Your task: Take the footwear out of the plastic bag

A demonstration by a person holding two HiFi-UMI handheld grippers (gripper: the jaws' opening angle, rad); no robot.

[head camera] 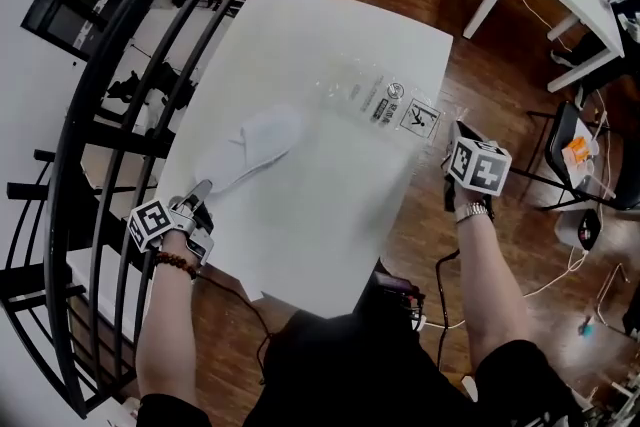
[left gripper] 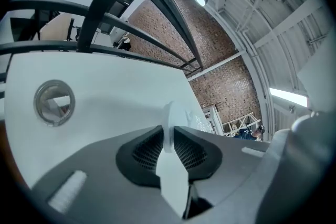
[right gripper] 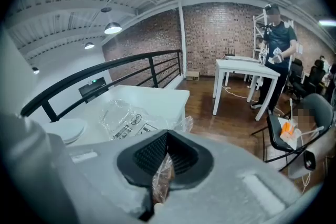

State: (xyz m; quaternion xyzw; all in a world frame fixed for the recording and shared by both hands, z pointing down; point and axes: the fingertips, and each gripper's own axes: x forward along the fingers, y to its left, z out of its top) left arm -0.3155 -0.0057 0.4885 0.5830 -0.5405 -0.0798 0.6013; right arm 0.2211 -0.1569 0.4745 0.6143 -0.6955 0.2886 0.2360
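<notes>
We're mid-pull, left gripper (head camera: 203, 191) jaws clamped on the white slipper (head camera: 256, 143) lying on the desk (head camera: 320, 235), right gripper (head camera: 455, 133) jaws pinching the plastic bag (head camera: 375, 101) edge; it looks nearly free, so next draw them apart

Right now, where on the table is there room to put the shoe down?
The near half of the white table is bare, between the left gripper and right gripper. The far end past the clear plastic bag is bare too. The middle is crowded by the white slipper and that bag.
</notes>
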